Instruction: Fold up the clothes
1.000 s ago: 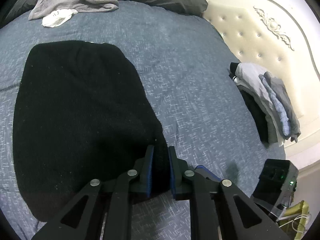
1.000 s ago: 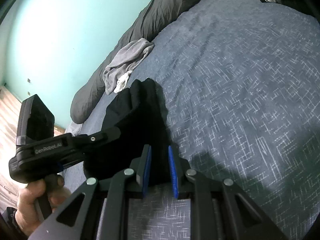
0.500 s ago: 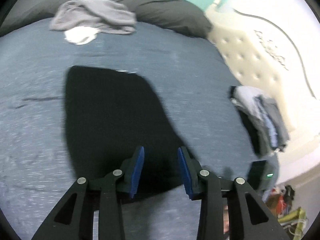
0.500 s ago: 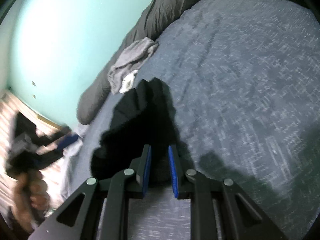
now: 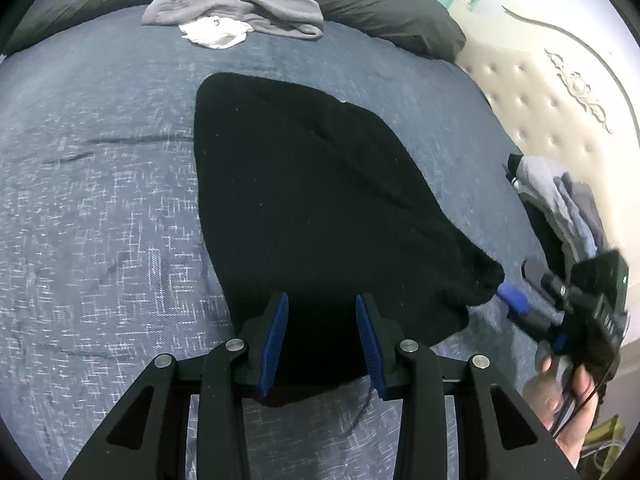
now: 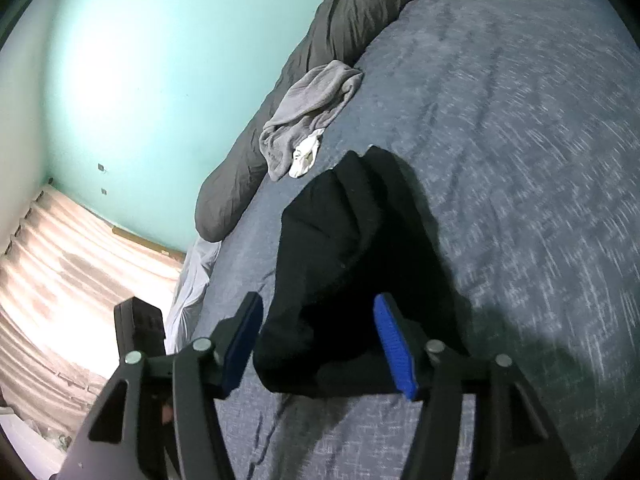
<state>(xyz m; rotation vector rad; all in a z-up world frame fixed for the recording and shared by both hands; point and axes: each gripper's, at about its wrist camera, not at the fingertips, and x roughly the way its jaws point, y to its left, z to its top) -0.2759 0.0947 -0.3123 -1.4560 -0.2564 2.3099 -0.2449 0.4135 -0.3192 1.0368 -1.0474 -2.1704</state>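
A folded black garment (image 5: pixel 312 208) lies flat on the blue-grey bedspread (image 5: pixel 100 200). My left gripper (image 5: pixel 320 340) is open, its blue pads either side of the garment's near edge, holding nothing. The right gripper (image 5: pixel 516 300) shows at the garment's right corner in the left wrist view. In the right wrist view the right gripper (image 6: pixel 320 348) is open, with the black garment (image 6: pixel 340 264) lying between its pads, its near corner bunched up.
A crumpled grey garment (image 5: pixel 236 0) and a white cloth (image 5: pixel 216 34) lie at the far side by a dark duvet (image 5: pixel 380 4). A stack of folded clothes (image 5: pixel 560 204) sits by the cream headboard (image 5: pixel 540 92). A curtain (image 6: pixel 72 280) hangs beyond the bed's edge.
Both grippers were shut on the black garment's near edge; the left opened first, then the right. The garment now lies released on the bed, and the left camera has swung left.
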